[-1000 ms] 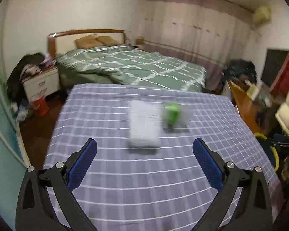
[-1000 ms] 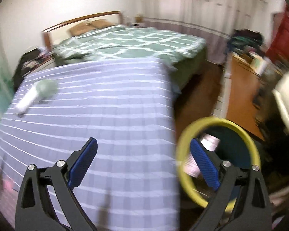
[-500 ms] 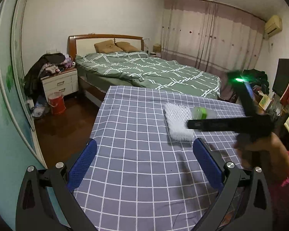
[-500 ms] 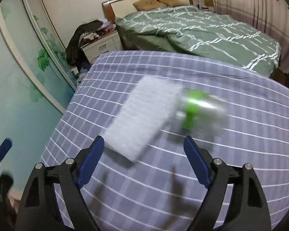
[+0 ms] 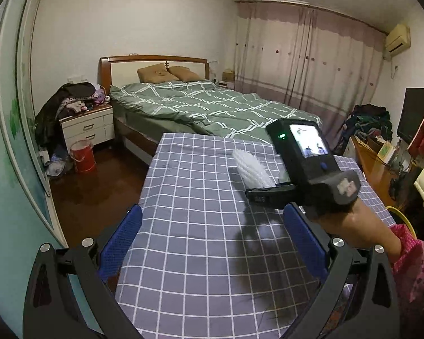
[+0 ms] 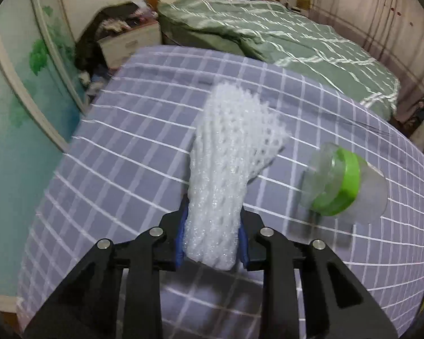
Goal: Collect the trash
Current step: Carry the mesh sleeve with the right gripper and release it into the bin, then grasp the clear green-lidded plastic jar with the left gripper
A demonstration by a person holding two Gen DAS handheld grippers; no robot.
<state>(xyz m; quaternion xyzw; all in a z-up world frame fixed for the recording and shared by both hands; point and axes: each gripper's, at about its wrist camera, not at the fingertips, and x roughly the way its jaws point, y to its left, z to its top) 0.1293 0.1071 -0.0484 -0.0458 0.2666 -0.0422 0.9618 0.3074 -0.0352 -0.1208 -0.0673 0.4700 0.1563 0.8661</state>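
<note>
White foam netting (image 6: 226,169) is pinched at its near end by the right gripper (image 6: 212,234), whose jaws have just been closing. Beside it on the checked tablecloth (image 6: 121,147) lies a green-banded plastic container (image 6: 343,183). The left gripper (image 5: 209,243) hangs wide and empty.

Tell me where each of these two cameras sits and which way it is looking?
Left wrist: sits on the left tongs, open and empty, looking along the checked table towards the bed; the person's right hand and pink sleeve show.
Right wrist: sits on the right tongs, tilted steeply down at the table; its jaws have just closed on the white foam net, beside a green-banded bottle.
Shared: table, net, bed.
</note>
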